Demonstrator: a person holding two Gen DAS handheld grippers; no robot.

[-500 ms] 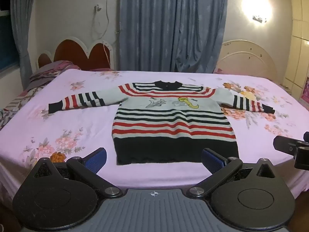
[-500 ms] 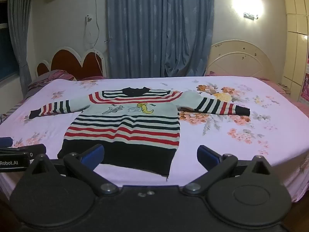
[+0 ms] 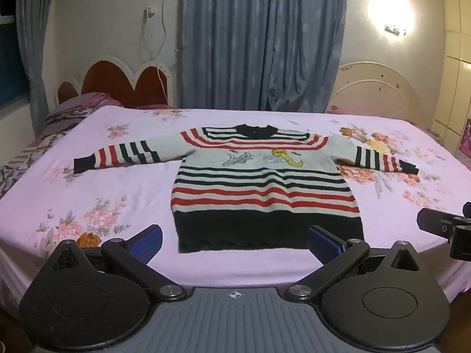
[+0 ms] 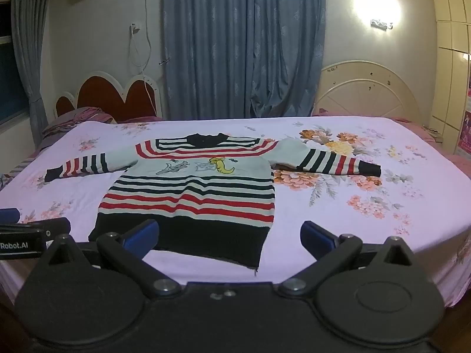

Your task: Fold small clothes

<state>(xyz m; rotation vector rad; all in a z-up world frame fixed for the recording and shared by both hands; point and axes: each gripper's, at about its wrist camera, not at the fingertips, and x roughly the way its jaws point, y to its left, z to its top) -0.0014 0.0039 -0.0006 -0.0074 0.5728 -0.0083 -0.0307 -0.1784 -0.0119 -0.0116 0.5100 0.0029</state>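
- Pink floral bedsheet (image 3: 123, 182) under blue curtains (image 3: 265, 38).
- Striped sweater (image 3: 265, 188) flat mid-bed, both sleeves spread sideways, black hem nearest.
- Left gripper (image 3: 235, 239) wide apart, empty, before hem.
- Right gripper (image 4: 229, 235) likewise wide, empty.

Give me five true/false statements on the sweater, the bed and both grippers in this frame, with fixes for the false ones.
1. The striped sweater lies flat on the bed with both sleeves spread out. True.
2. The left gripper is clamped on the sweater's hem. False: its jaws stand wide apart and hold nothing, short of the hem.
3. The right gripper is open and empty. True.
4. The sweater is already folded in half. False: it is fully unfolded, collar at the far end and dark hem nearest the cameras.
5. The bedsheet is plain white. False: it is pink with a flower print.
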